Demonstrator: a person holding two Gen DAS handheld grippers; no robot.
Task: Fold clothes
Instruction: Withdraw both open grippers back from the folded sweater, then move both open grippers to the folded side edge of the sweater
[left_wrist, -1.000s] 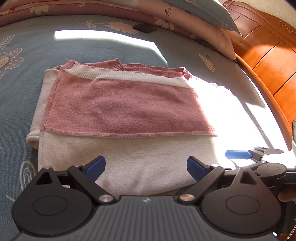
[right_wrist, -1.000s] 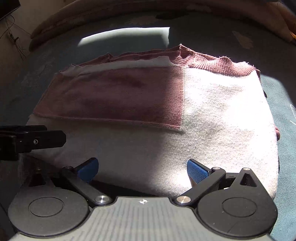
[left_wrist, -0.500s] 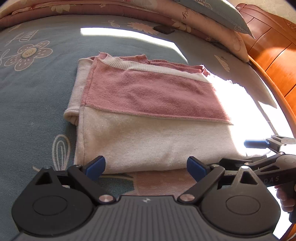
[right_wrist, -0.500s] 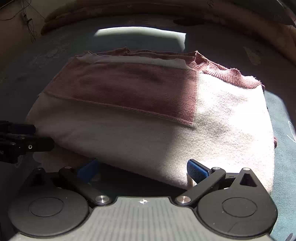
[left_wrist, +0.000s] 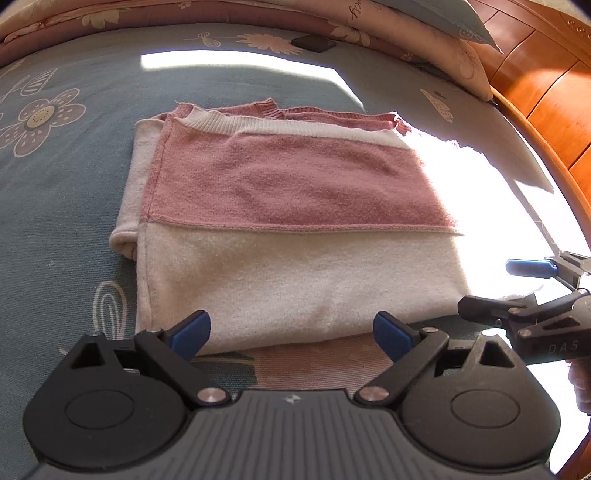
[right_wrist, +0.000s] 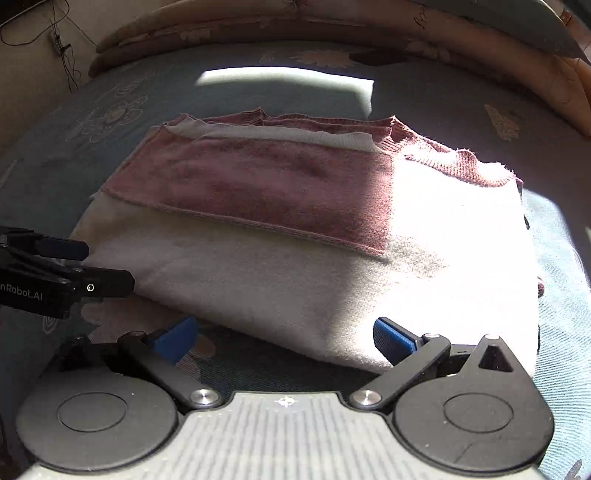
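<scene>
Left wrist view. Item: sweater (left_wrist: 295, 229), pink and cream, lying on the bed (left_wrist: 66, 206) as a flat, squared packet; pink panel uppermost, ribbed hem and collar edges stacked along the far side, a rolled edge showing at the left. Left gripper (left_wrist: 291, 332): jaws spread wide, nothing held, tips just short of the packet's near edge, no clear contact. Right gripper (left_wrist: 532, 288) enters at the right margin beside the packet's sunlit corner; its jaws look parted here, holding nothing. Pillows (left_wrist: 424, 33) and a wooden headboard (left_wrist: 546, 103) lie beyond.

Right wrist view. Same sweater (right_wrist: 314, 229), near edge folded and even, right half in hard sun. Right gripper (right_wrist: 284, 339): jaws wide apart, empty, tips near the hem with bed (right_wrist: 561, 229) visible between. Left gripper (right_wrist: 62, 266) sits at the left margin, close against the packet's side; whether it touches cannot be told.

Progress, as judged: folding of this garment appears complete or nearly so; sleeves are tucked out of sight. Remaining: perhaps one halving fold or a tidy. No other clothes are visible.
</scene>
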